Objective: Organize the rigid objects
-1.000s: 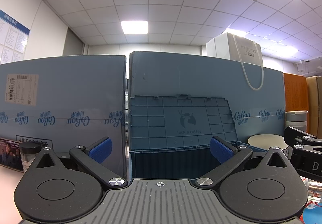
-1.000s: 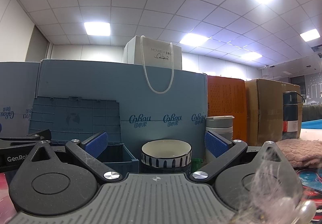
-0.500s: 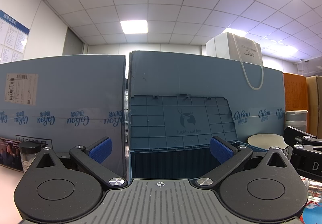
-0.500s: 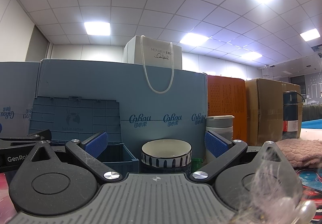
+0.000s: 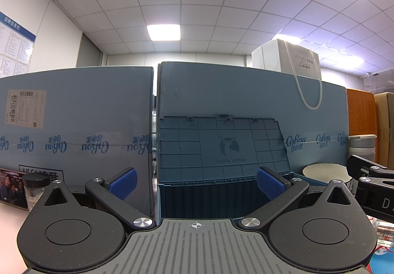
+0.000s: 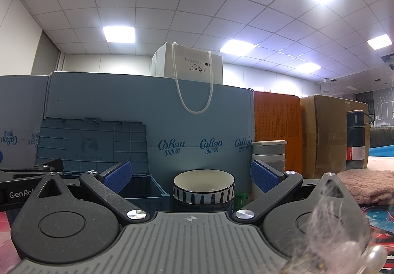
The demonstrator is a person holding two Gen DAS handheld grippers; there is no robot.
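Observation:
A dark blue storage crate with its lid raised stands straight ahead of my left gripper, which is open and empty. The crate also shows in the right wrist view, left of centre. My right gripper is open and empty, facing a striped bowl stacked on a dark container. The bowl's rim shows in the left wrist view. A grey lidded cup and a small green item stand beside the bowl. A clear jar with a black cap stands at far left.
Tall blue cardboard boxes form a wall behind the crate, with a white gift bag on top. An orange box, a brown carton, a dark flask and a pink knitted cloth are at the right.

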